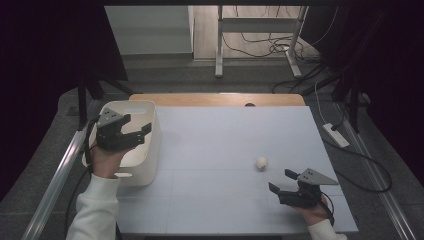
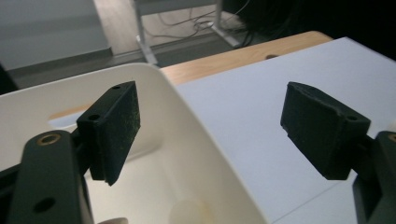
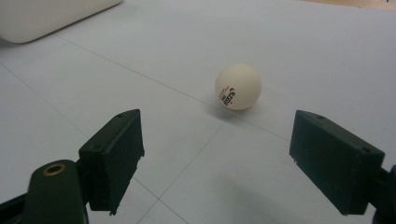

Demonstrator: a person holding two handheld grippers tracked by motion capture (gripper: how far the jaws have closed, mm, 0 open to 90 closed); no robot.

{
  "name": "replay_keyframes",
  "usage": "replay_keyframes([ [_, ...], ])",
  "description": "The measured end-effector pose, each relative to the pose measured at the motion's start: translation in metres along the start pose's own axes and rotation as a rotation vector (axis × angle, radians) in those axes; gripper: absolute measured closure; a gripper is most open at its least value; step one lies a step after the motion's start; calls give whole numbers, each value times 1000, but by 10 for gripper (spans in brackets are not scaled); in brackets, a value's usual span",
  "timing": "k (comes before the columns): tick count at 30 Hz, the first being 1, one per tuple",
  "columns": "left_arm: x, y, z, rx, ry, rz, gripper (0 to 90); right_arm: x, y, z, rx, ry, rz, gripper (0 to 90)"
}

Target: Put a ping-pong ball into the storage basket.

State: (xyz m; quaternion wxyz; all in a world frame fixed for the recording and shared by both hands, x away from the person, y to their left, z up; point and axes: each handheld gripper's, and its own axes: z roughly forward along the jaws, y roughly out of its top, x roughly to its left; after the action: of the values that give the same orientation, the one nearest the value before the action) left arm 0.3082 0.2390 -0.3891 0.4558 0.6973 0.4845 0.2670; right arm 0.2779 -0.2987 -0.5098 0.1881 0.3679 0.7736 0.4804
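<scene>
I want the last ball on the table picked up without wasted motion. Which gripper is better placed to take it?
The right gripper. Its open jaws already face the ball lying just ahead on the table. The left gripper hangs open over the white bin, far across the table.

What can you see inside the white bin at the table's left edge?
In the left gripper view, the white bin holds a pale round ball on its floor. Another pale object sits at the frame's bottom edge, too cropped to identify. The left hand-held gripper, open, hides more floor.
</scene>
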Motion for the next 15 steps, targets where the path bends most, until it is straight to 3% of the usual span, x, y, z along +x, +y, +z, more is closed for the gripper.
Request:
replay_keyframes([
  [6,-8,1,-5,-38,-90,4,200,0,0,0,0,0,0,177],
  [15,-12,-3,-5,-51,-164,-16,200,0,0,-1,0,-2,3,177],
])
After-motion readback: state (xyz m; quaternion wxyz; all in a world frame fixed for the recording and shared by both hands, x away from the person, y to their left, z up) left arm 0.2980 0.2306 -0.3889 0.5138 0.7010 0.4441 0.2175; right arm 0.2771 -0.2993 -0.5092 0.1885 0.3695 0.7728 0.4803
